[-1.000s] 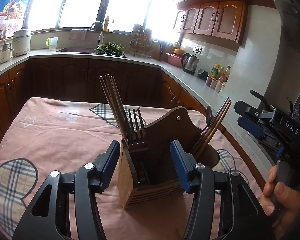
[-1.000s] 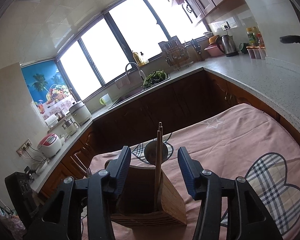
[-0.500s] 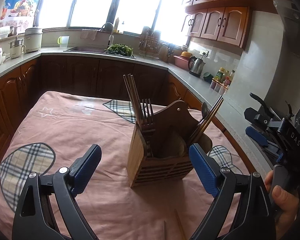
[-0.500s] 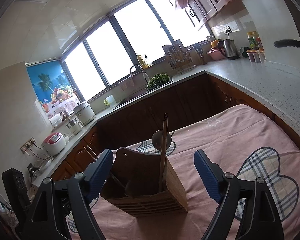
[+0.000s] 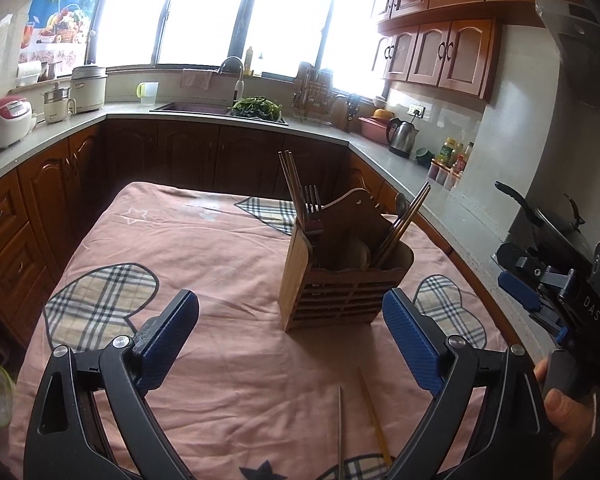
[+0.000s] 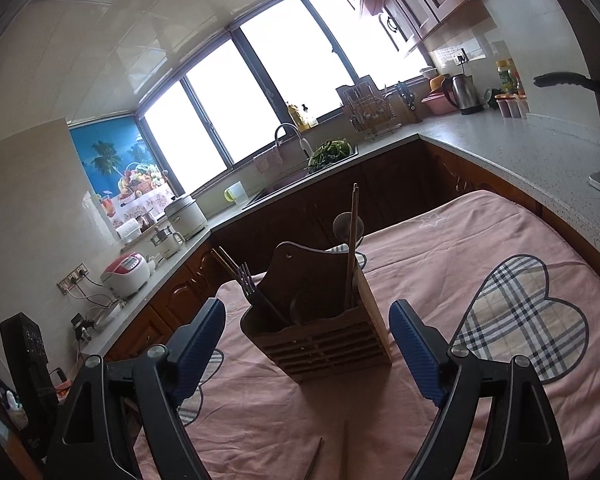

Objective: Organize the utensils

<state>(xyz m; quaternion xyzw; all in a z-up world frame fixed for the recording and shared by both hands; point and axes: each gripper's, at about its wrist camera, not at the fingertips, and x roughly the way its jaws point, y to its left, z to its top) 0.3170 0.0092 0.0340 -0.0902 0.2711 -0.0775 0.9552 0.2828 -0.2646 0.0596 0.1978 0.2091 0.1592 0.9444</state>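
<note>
Standing upright on the pink tablecloth (image 5: 220,264), the wooden utensil holder (image 5: 336,296) is seen ahead of both grippers and touched by neither. Chopsticks (image 5: 290,176) and forks (image 5: 312,200) are held in one compartment, a spoon (image 5: 401,201) and more chopsticks in another. The left gripper (image 5: 290,340) is seen with its jaws opening wide, nothing between the pads. The right gripper (image 6: 306,340) is likewise spread and empty, and it is gripped by a hand (image 5: 568,424). Two loose sticks (image 5: 356,420) are left lying on the cloth nearer the camera.
</note>
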